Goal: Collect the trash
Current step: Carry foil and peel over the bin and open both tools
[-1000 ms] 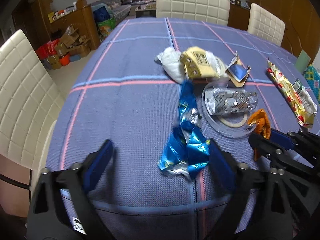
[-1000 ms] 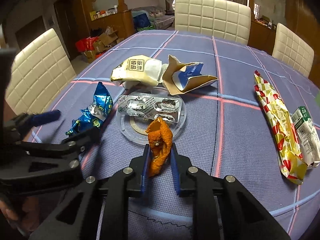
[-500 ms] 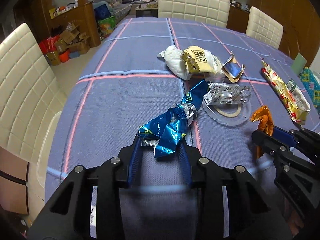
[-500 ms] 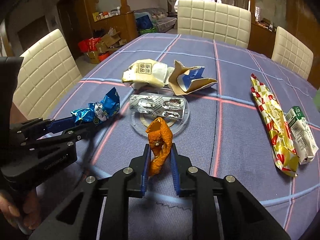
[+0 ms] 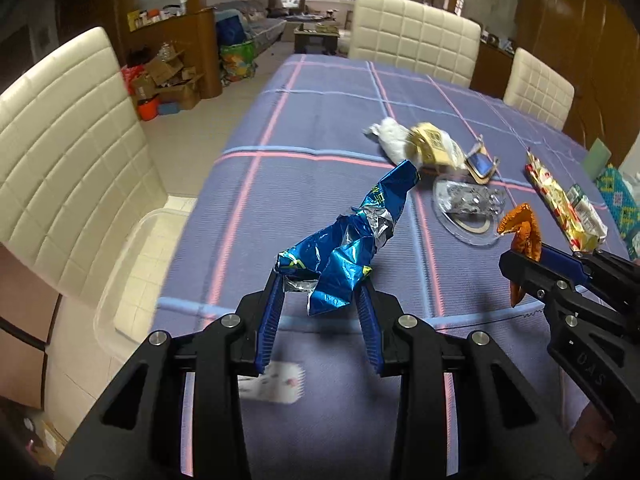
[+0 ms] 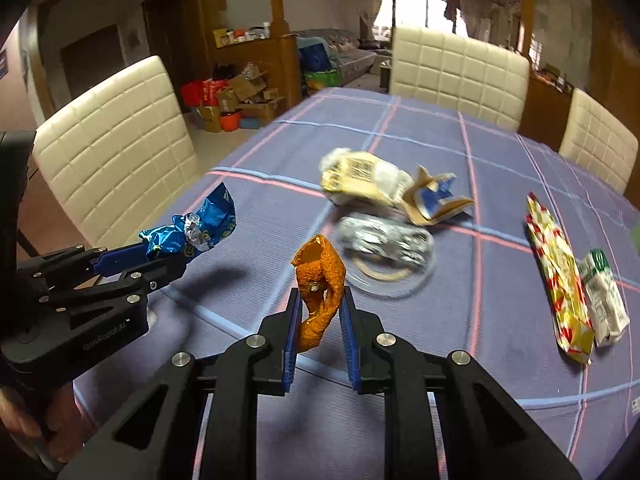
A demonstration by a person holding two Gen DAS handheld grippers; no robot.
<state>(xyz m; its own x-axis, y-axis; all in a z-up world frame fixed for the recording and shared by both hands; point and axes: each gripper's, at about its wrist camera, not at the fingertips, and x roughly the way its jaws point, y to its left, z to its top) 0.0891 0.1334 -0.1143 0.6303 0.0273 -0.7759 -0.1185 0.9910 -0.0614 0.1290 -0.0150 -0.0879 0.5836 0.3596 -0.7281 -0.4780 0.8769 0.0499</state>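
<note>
Both my tools share one build. The left tool (image 5: 320, 292) has black angular arms with triangular cut-outs, round silver screw heads at the joints, and two blue ribbed fingers (image 5: 270, 316). The right tool (image 6: 319, 312) matches it: black frame, silver screws, blue ridged pads (image 6: 292, 332). From the right camera, the left tool's black body carries pale lettering reading "GenRobot.AI", with small screws along its side.

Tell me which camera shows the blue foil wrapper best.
The left wrist view: the blue foil wrapper fills the centre, sharp, clamped between the left gripper fingers and lifted off the tablecloth. The right wrist view shows it small, side-on at the left edge, partly hidden by those fingers.
</note>
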